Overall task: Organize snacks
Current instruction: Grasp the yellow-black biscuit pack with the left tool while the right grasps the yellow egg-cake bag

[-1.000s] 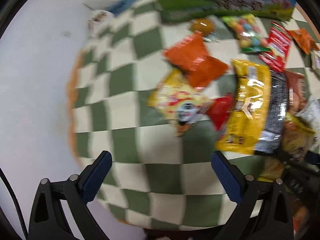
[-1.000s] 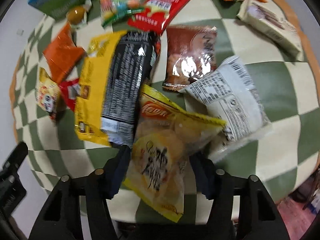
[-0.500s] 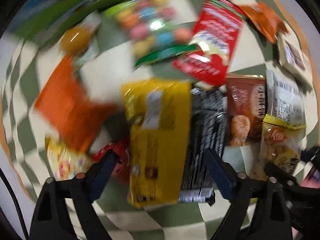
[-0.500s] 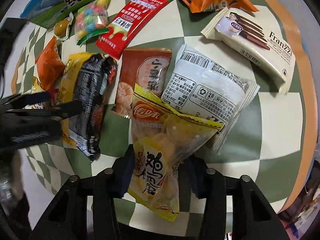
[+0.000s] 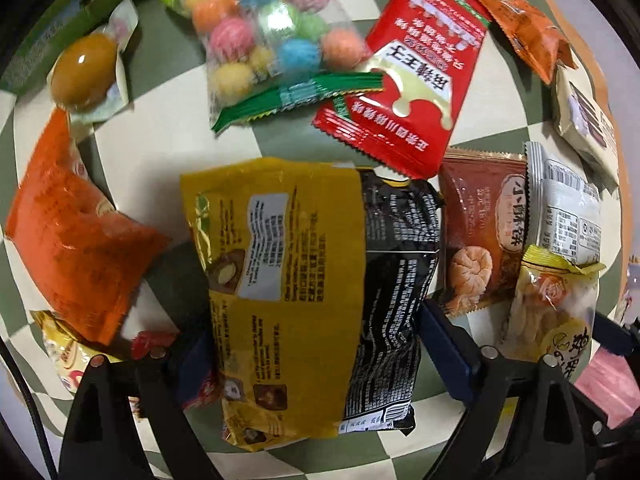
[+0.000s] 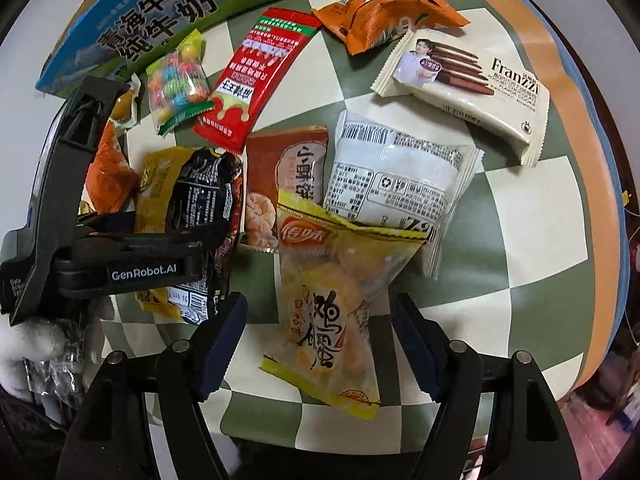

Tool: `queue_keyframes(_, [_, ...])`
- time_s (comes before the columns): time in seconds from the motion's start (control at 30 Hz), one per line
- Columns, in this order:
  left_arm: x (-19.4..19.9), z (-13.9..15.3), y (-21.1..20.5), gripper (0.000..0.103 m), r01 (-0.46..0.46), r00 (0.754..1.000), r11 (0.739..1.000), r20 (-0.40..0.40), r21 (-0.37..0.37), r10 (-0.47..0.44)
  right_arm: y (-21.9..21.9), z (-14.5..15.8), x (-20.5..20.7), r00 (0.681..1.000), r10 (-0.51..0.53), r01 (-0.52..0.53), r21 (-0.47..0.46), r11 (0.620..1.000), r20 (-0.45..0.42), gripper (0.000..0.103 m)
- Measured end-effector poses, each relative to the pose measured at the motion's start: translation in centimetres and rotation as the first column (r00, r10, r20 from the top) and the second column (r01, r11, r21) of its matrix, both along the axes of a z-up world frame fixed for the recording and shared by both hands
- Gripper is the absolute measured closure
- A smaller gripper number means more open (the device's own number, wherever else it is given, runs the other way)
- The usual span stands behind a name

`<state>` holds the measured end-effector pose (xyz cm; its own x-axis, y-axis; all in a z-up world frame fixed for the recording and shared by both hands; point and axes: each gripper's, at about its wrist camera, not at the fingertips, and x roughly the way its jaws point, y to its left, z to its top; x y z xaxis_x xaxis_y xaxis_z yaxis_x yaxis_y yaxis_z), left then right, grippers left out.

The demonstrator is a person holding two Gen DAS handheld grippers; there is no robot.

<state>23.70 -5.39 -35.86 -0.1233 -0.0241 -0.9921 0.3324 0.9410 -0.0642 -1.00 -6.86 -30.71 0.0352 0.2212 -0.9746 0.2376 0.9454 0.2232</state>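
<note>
Glossy film wrappers on a matt checked cloth

The yellow-and-black bag (image 5: pixel 312 280) is shiny crinkled foil film; the candy-ball pouch (image 5: pixel 272 40) and yellow cracker pack (image 6: pixel 336 300) are clear glossy plastic. The red sachet (image 5: pixel 412 80) looks smooth and slick, the cream biscuit pack (image 6: pixel 472 92) more satin. The checked mat (image 6: pixel 520 216) is matt. Both grippers' frames are matt black plastic with ribbed blue pads (image 6: pixel 224 344).
</note>
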Motion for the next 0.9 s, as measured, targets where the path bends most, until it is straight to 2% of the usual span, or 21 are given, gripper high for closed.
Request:
queue_keyframes(0.07, [-0.3,0.0,0.7,0.022,-0.054,0.999,0.998,-0.004,-0.018,0.054,0.4,-0.5,-0.3,1.000,-0.005,0.004,-0.009,1.000,-0.009,0.026])
queue_keyframes(0.2, [-1.8,0.2,2.9,0.022,-0.209,0.978,0.978,0.012,0.027,0.209,0.6,-0.5,-0.7,0.999,-0.026,0.025,-0.031,0.999,-0.020,0.026])
queue_keyframes(0.3, [-3.8,0.0,5.3,0.022,-0.342,0.939,0.939,-0.023,0.047,0.343,0.7,0.6,-1.2,1.000,-0.017,0.017,-0.044,0.999,0.005,0.026])
queue_keyframes(0.37, [-4.6,-0.7,6.7,0.020,-0.411,0.908,0.911,-0.075,0.024,0.411,1.4,0.9,-1.1,1.000,0.013,-0.011,-0.077,0.997,0.018,0.026])
queue_keyframes(0.4, [-4.8,-1.0,6.9,0.019,-0.417,0.905,0.909,-0.088,0.006,0.416,2.0,0.8,-0.9,0.999,0.028,-0.026,-0.090,0.996,0.020,0.026])
queue_keyframes(0.53, [-4.9,-2.8,6.0,0.010,-0.310,0.947,0.951,-0.094,-0.002,0.308,4.1,-1.0,0.3,0.998,0.061,-0.062,-0.135,0.989,-0.017,0.027])
queue_keyframes(0.6, [-5.1,-3.8,5.4,0.008,-0.253,0.963,0.967,-0.097,0.016,0.253,5.0,-2.4,0.8,0.996,0.081,-0.087,-0.143,0.986,-0.043,0.041])
queue_keyframes(0.63, [-5.4,-4.3,5.2,0.008,-0.239,0.966,0.971,-0.098,0.020,0.240,5.6,-3.2,1.0,0.993,0.101,-0.110,-0.154,0.982,-0.062,0.054])
queue_keyframes(0.73, [-5.4,-4.7,4.3,0.008,-0.225,0.970,0.974,-0.090,0.016,0.225,6.8,-4.3,1.5,0.981,0.180,-0.187,-0.137,0.973,-0.068,0.056])
queue_keyframes(0.83, [-7.2,-4.9,4.3,0.008,-0.222,0.972,0.975,-0.081,0.007,0.222,8.7,-4.3,1.7,0.933,0.352,-0.357,-0.097,0.929,-0.070,0.056])
queue_keyframes(0.87, [-8.2,-3.6,4.8,0.007,-0.223,0.972,0.975,-0.080,0.005,0.223,9.0,-4.2,1.7,0.920,0.384,-0.390,-0.084,0.917,-0.078,0.056])
queue_keyframes(0.9, [-8.7,-3.8,4.5,0.007,-0.225,0.971,0.974,-0.078,0.006,0.225,9.0,-3.7,1.9,0.918,0.392,-0.397,-0.087,0.914,-0.064,0.055])
